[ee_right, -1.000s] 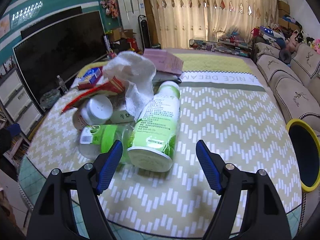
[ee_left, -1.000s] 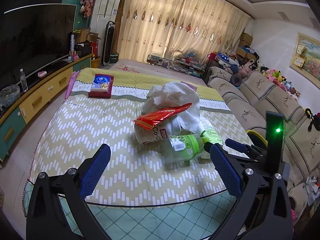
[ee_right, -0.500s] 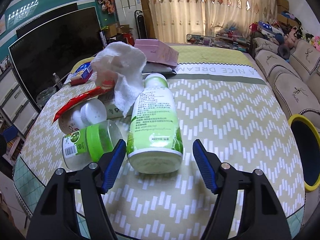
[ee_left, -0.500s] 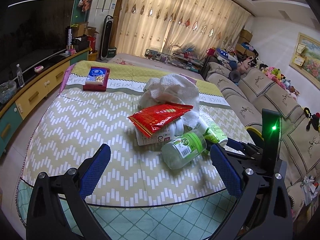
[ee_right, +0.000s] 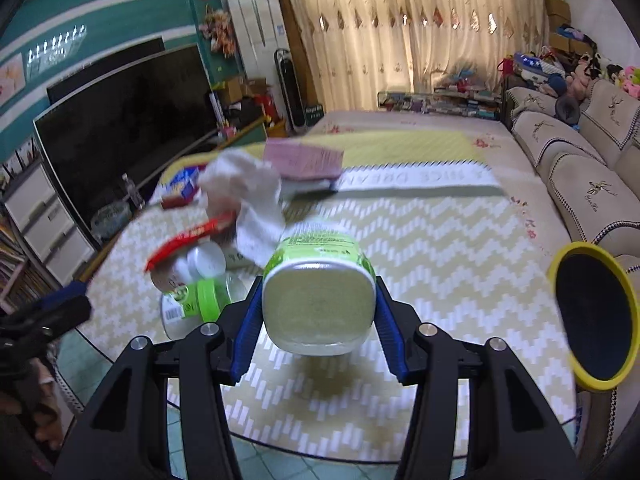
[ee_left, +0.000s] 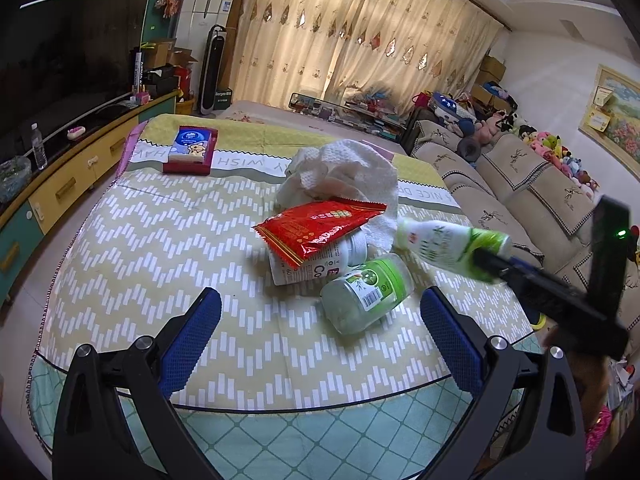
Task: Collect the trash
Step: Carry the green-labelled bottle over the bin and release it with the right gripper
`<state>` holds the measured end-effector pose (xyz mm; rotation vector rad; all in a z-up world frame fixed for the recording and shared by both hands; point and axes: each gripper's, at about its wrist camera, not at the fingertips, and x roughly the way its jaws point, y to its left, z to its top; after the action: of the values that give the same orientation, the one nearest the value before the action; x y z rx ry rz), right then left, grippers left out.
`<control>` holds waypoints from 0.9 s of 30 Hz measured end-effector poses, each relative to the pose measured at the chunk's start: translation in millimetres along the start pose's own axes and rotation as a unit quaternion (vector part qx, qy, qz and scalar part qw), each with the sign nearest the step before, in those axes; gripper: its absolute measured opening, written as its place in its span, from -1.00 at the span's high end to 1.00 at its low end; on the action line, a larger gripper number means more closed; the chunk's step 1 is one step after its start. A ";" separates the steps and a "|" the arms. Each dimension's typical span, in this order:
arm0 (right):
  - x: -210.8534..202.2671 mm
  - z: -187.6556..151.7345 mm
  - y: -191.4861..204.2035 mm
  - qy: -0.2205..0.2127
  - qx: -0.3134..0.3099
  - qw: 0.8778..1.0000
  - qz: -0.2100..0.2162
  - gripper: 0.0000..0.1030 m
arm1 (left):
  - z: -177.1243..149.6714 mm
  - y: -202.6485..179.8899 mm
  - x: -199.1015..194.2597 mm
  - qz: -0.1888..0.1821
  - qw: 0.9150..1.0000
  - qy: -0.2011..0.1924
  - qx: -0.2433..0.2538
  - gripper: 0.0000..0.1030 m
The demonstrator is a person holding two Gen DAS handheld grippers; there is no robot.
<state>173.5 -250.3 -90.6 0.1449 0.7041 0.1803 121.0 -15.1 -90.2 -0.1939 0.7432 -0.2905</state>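
Right claw (ee_right: 316,316) clamped on the base end of the green-and-white bottle (ee_right: 318,280), blue pads pressed to both flanks; jaws just closed in onto it. Bottle held off the table (ee_right: 440,248), neck pointing away toward the heap, lying roughly along the line of the claw. Base-end grip judged sensible: widest, flattest part, least likely to slip.

Left claw (ee_left: 320,328) standing wide apart and holding nothing, poised over the near edge of the table, angled downward toward the pile. Clear jar with green lid (ee_left: 366,292) lying on its side just ahead, nearer the right-hand finger than the left. Judged ready for the next pick.

Remaining trash heaped together mid-table: red wrapper (ee_left: 320,228) draped over a white container (ee_left: 316,268), crumpled white paper (ee_left: 344,176) behind. Heaping keeps every piece within short reach.

Yellow-rimmed bin (ee_right: 596,316) beside the table on the sofa side, opening facing the right claw; judged the likely destination for the bottle.

Tissue box (ee_left: 192,150) at the far end, apart from the pile.
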 end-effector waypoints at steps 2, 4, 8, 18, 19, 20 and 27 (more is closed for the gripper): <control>-10.2 1.5 -5.3 -0.008 0.006 1.000 0.003 0.04 | -1.2 -2.1 -0.3 -0.001 1.000 0.000 0.002 -0.90; -19.0 3.2 -10.2 -0.012 0.012 1.000 0.006 0.04 | -2.0 -3.8 -0.5 -0.002 1.000 0.000 0.004 -0.90; -32.5 4.8 -19.9 -0.020 0.022 1.000 0.008 0.04 | -3.1 -8.2 -1.0 -0.004 1.000 0.001 0.010 -0.90; -55.2 5.4 -35.5 -0.040 0.036 0.999 0.000 0.04 | -5.7 -18.8 1.2 -0.007 1.000 0.006 0.020 -0.90; -55.2 5.4 -38.3 -0.039 0.038 0.999 0.001 0.04 | -5.9 -19.4 2.0 -0.008 1.000 0.007 0.021 -0.90; -55.7 5.0 -39.5 -0.039 0.039 0.998 0.003 0.04 | -6.1 -20.3 2.4 -0.008 1.000 0.008 0.022 -0.90; -64.0 4.9 -49.2 -0.045 0.051 0.998 0.008 0.04 | -7.9 -25.3 5.2 -0.008 0.999 0.013 0.028 -0.90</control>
<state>134.5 -312.3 -56.1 0.2553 0.6217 0.1527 114.4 -41.2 -92.3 -0.1441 0.7594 -0.3290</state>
